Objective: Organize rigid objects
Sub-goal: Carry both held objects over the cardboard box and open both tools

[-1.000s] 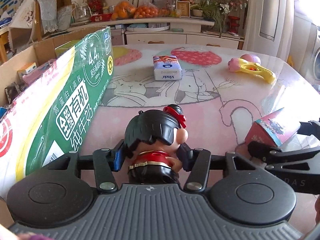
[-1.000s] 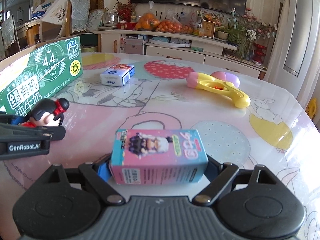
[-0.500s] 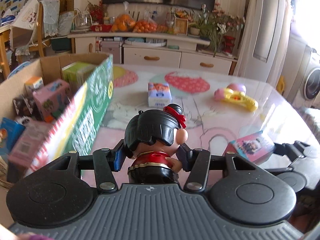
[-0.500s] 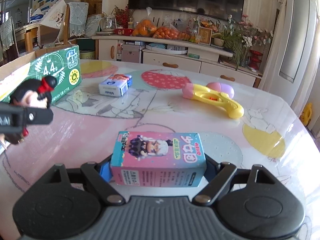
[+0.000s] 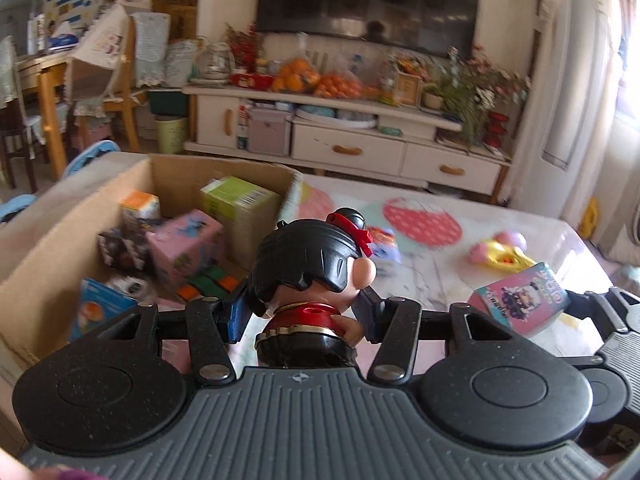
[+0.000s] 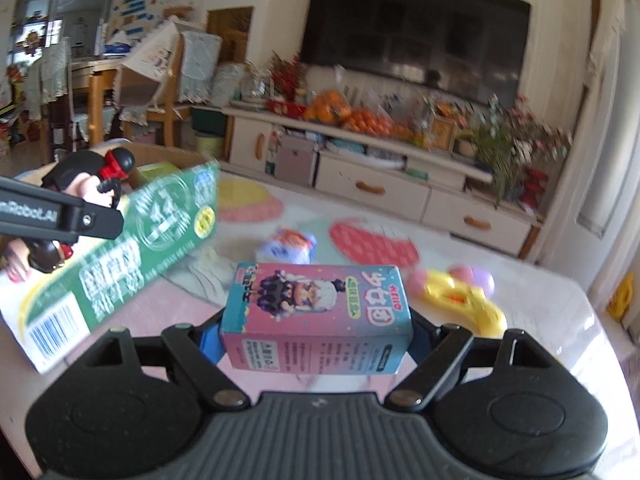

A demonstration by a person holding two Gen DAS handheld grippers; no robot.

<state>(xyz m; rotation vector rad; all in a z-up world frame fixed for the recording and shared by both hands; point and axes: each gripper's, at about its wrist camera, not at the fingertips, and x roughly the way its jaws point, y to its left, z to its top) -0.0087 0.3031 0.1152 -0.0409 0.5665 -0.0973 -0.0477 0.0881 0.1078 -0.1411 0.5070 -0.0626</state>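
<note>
Pink cartoon-print tabletop w/ open brown cardboard box at left; left gripper clamps black-haired figurine, right gripper clamps pink-blue carton.

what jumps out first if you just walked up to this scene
A black-haired figurine with a red bow sits clamped in the left gripper, next to an open cardboard box already holding several small packages. The right gripper grips a pink and blue toy box above the pastel table.
</note>
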